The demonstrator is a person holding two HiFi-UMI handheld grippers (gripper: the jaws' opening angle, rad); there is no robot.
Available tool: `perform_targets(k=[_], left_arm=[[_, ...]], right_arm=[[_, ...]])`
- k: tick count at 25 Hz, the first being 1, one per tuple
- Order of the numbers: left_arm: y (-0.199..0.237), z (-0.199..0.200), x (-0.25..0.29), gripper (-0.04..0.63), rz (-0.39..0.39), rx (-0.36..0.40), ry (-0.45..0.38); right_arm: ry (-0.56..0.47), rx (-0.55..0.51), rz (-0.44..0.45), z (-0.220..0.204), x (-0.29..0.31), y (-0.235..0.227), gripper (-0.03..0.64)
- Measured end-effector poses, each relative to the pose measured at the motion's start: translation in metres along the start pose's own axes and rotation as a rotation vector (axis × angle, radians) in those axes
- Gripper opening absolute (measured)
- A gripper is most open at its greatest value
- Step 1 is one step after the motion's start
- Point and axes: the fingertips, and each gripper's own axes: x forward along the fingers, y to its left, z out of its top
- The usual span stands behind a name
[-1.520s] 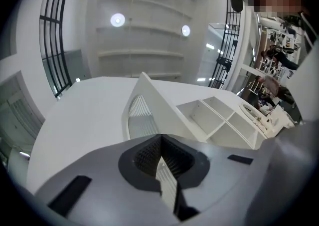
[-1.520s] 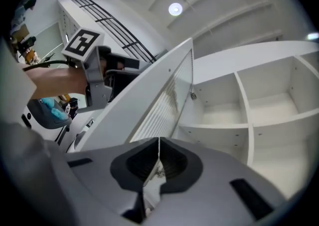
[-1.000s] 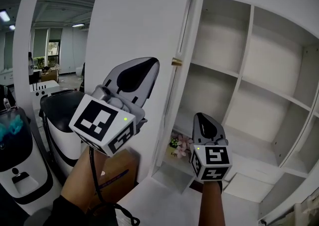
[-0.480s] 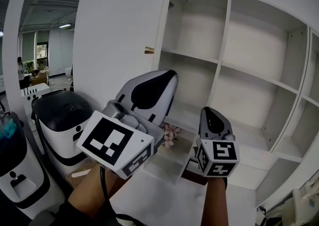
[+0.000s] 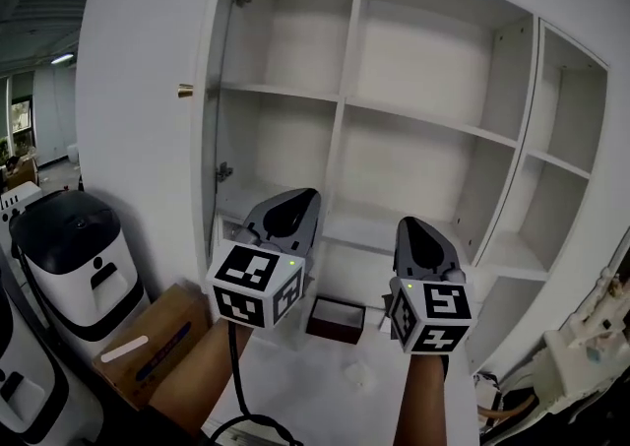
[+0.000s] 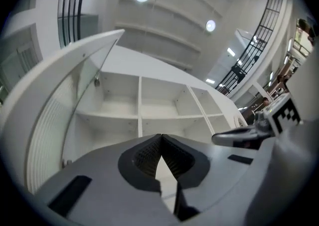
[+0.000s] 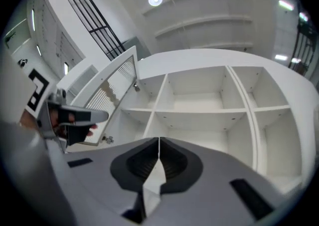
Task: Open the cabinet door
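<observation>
Both grippers hanging closed in front of the open cabinet
The left gripper [image 5: 297, 200] and the right gripper [image 5: 411, 227] are pointing side by side at the white shelves [image 5: 413, 119], each with its jaws pressed together on nothing and touching nothing. The cabinet door [image 5: 138, 80] is standing swung wide to the left, its brass knob [image 5: 185, 91] showing near its edge. A small dark box [image 5: 335, 319] is lying low beneath the grippers; a cardboard box [image 5: 148, 341] is sitting low by the door, beside a black-and-white machine [image 5: 69, 237]
</observation>
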Motion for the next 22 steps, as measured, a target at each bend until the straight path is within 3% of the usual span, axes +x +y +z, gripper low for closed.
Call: perform_targets(k=[9,17,22], left_arm=[[-0.019,-0.103,0.010,0.008,0.019,-0.012,0.158],[-0.016,-0.127,0.003,0.008,0.019,-0.058,0.183],[-0.013,-0.133,-0.001,0.008,0.028,-0.020,0.199]], right_arm=[[0.103,0.000,-0.081,-0.053,-0.023,-0.033,0.021],[0.148,0.013,-0.062,-0.080,-0.015,-0.019,0.021],[0.172,0.023,-0.046,-0.094,-0.011,-0.009,0.021]])
